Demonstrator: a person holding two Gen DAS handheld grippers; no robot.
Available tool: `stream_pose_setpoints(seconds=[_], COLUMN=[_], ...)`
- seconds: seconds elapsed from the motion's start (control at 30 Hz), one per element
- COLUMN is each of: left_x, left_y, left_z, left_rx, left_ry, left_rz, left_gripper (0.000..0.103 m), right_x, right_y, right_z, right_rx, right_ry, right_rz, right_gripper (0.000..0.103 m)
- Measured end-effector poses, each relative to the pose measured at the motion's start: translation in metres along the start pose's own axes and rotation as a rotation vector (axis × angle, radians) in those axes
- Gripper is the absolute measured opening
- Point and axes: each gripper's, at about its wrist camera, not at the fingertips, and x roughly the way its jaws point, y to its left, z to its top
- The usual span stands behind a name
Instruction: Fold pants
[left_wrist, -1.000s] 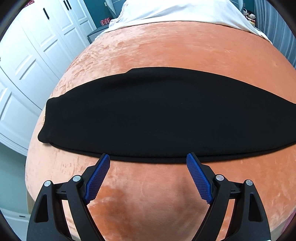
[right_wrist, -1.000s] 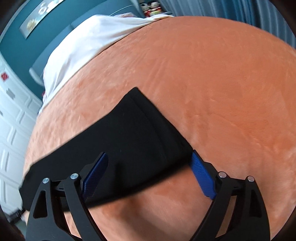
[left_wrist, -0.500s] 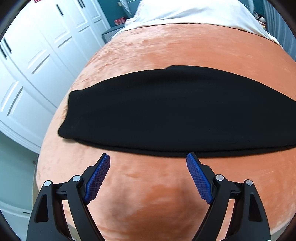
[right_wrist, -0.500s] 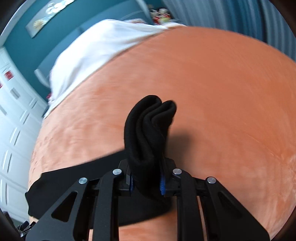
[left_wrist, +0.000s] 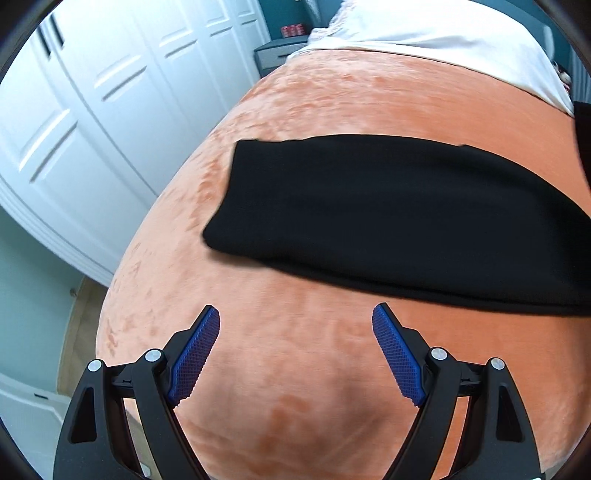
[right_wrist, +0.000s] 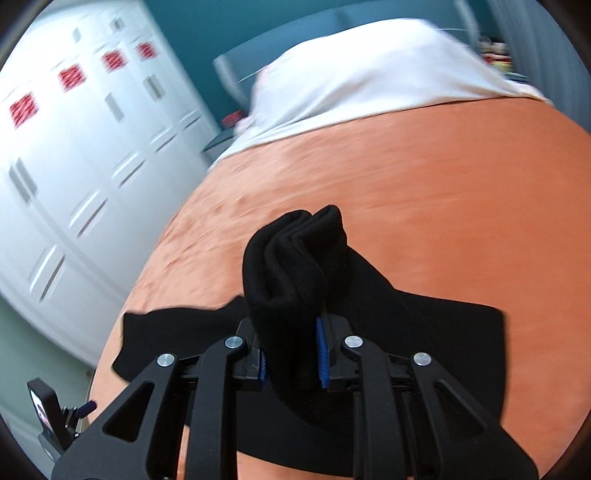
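Your right gripper (right_wrist: 291, 350) is pinching a bunched end of the black pants (right_wrist: 295, 258); your left gripper (left_wrist: 295, 350) is gaping wide, holding nothing, with the pants (left_wrist: 388, 214) lying beyond its fingertips.

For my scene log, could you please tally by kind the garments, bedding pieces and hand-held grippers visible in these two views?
Black pants: 1
Orange blanket: 1
White bedding: 1
Hand-held grippers: 2, the left hand-held gripper open over the blanket, the right hand-held gripper shut on a bunched end of the pants
Total: 5
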Motion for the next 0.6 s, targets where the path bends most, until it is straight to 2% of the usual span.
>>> stream_pose_setpoints(seconds=[0.13, 0.27, 0.47, 0.6], left_x=[0.011, 0.02, 0.032, 0.037], left_y=[0.032, 0.058, 0.084, 0.096], left_z=[0.001, -0.001, -0.003, -0.001], left_rx=[-0.038, -0.067, -0.091, -0.121], left_ry=[0.005, 0.011, 0.021, 0.028], left_rz=[-0.002, -0.004, -0.014, -0.046], left_gripper=[0.082, 0.082, 0.082, 0.082], right_x=[0.055, 0.095, 0.137, 0.15], right_y=[0.056, 0.094, 0.124, 0.132], right_z=[-0.021, -0.05, -0.084, -0.099], right_rx=[-0.083, -0.147, -0.222, -0.262], right_ry=[0.096, 0.171, 0.259, 0.286], right_rz=[0.023, 0.019, -0.029, -0.063], right_gripper=[0.018, 0.018, 0.019, 0.026])
